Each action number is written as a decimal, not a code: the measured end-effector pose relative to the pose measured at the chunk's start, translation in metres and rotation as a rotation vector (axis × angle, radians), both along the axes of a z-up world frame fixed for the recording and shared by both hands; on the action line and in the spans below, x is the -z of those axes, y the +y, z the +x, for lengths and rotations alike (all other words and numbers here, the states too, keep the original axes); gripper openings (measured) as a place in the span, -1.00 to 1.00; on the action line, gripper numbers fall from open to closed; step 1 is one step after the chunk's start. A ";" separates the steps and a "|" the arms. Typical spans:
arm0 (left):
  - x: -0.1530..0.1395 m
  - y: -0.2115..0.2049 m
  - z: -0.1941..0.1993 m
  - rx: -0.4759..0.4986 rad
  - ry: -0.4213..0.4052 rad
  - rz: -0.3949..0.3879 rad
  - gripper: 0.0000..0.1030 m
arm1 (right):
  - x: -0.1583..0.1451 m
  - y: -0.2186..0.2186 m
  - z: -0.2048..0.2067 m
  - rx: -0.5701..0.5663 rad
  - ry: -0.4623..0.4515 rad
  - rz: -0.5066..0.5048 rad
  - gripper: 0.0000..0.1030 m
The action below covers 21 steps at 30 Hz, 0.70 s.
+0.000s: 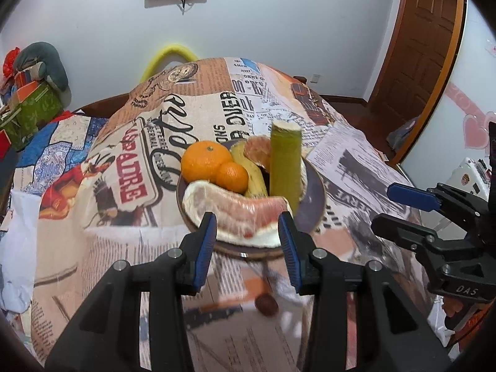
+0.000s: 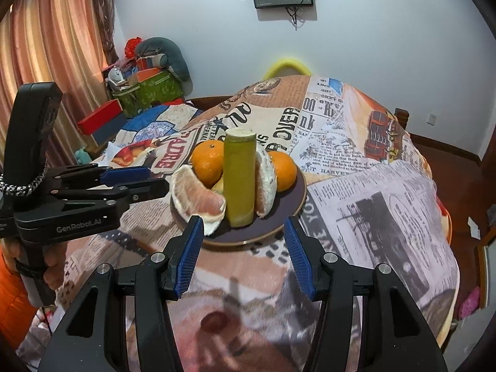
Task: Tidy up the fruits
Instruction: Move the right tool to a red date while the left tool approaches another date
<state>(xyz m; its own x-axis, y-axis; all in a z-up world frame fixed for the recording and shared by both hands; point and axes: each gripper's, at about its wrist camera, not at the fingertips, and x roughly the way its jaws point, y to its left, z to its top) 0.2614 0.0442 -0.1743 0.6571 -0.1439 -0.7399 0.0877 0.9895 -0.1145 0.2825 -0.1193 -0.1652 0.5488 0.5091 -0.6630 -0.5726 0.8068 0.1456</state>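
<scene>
A dark plate (image 1: pixel 314 198) (image 2: pixel 288 207) on the newspaper-print cloth holds two oranges (image 1: pixel 204 161) (image 2: pixel 207 162), a banana (image 1: pixel 252 173), peeled pomelo wedges (image 1: pixel 235 207) (image 2: pixel 198 197) and an upright green cane piece (image 1: pixel 285 167) (image 2: pixel 239 179). My left gripper (image 1: pixel 248 238) is open and empty, just in front of the plate's near rim. My right gripper (image 2: pixel 245 248) is open and empty, near the plate's front edge; it also shows in the left wrist view (image 1: pixel 400 207). The left gripper shows in the right wrist view (image 2: pixel 145 179), beside the plate's left.
A small dark red fruit (image 1: pixel 266 305) (image 2: pixel 214 322) lies on the cloth below the grippers. Boxes and a green basket (image 2: pixel 152 93) stand at the far left. A wooden door (image 1: pixel 415 52) is at the right. The cloth-covered table (image 2: pixel 387 192) drops off to the right.
</scene>
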 end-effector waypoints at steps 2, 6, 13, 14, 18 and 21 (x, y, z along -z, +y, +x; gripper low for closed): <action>0.000 0.000 -0.008 0.004 0.011 -0.002 -0.20 | 0.000 -0.001 -0.005 0.002 0.003 -0.007 -0.02; 0.003 0.001 -0.024 0.010 0.028 0.011 -0.20 | 0.004 -0.003 -0.017 0.003 0.010 -0.031 -0.02; 0.015 0.003 -0.045 0.019 0.063 0.011 -0.20 | 0.025 -0.002 -0.035 0.003 0.059 -0.066 -0.02; 0.018 0.003 -0.048 0.022 0.069 0.010 -0.20 | 0.030 -0.001 -0.036 0.001 0.071 -0.070 -0.02; 0.026 0.002 -0.052 0.028 0.086 0.006 -0.20 | 0.048 0.003 -0.042 -0.009 0.111 -0.091 -0.02; 0.035 0.000 -0.054 0.035 0.105 0.002 -0.20 | 0.058 0.006 -0.044 -0.018 0.132 -0.103 -0.02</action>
<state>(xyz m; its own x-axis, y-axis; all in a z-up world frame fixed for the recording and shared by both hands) 0.2077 0.0446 -0.2094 0.5704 -0.1642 -0.8048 0.1099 0.9863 -0.1234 0.2382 -0.1129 -0.2232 0.4454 0.4435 -0.7778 -0.5682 0.8114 0.1372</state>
